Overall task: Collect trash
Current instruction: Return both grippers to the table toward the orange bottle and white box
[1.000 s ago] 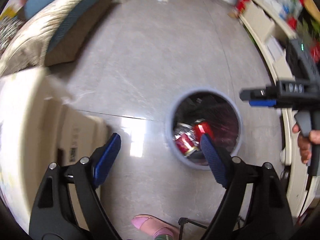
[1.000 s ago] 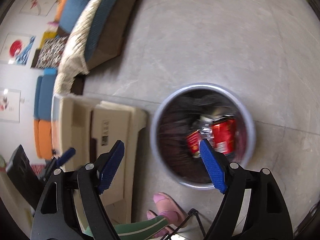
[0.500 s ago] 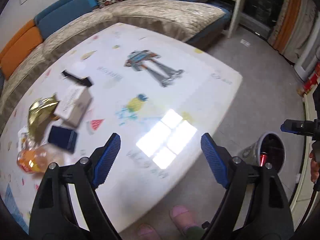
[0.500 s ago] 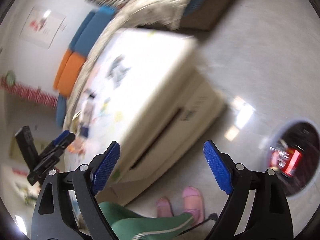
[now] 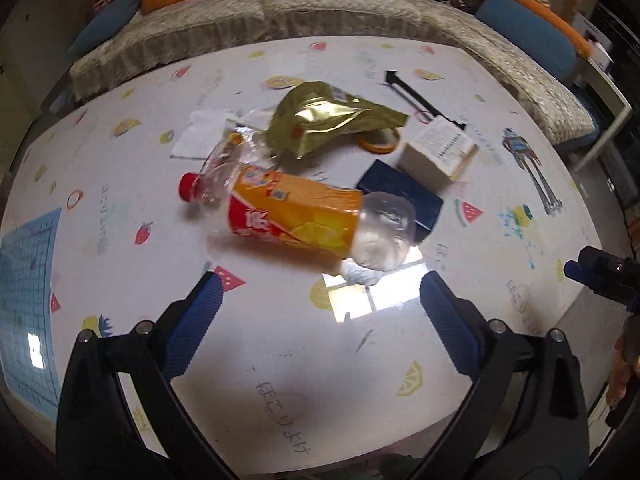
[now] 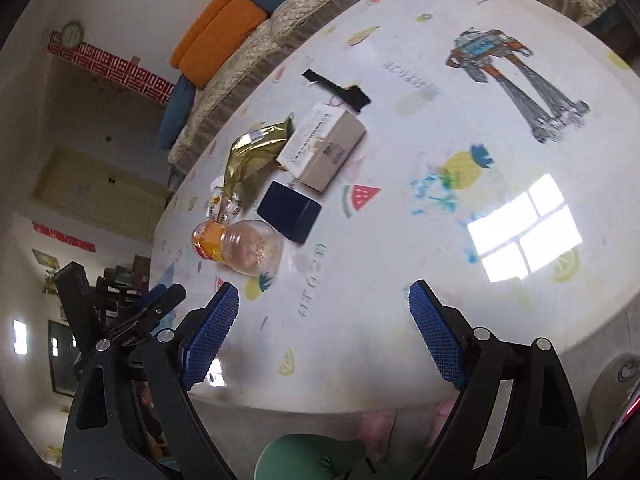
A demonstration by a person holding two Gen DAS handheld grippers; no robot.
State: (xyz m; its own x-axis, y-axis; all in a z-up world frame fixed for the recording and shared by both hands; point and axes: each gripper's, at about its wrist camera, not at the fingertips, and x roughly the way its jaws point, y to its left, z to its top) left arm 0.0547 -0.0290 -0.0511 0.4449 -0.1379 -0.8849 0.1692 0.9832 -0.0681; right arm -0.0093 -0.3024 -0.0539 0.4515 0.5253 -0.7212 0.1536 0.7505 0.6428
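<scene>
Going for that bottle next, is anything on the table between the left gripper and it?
Nothing visible: the left gripper, jaws opening and empty, faces bare table up to the bottle.

The surface is presenting a smooth, glossy white finish that is mirroring a bright window, while the bottle is showing clear, crinkled plastic under a shiny orange label and the pouch is gleaming like creased gold foil. The pale box is looking like matt cardboard, and the dark blue box is appearing matt as well. The left claw is displaying matt black plastic arms with blue textured pads, and the sofa is wearing rough, quilted beige cloth.
</scene>
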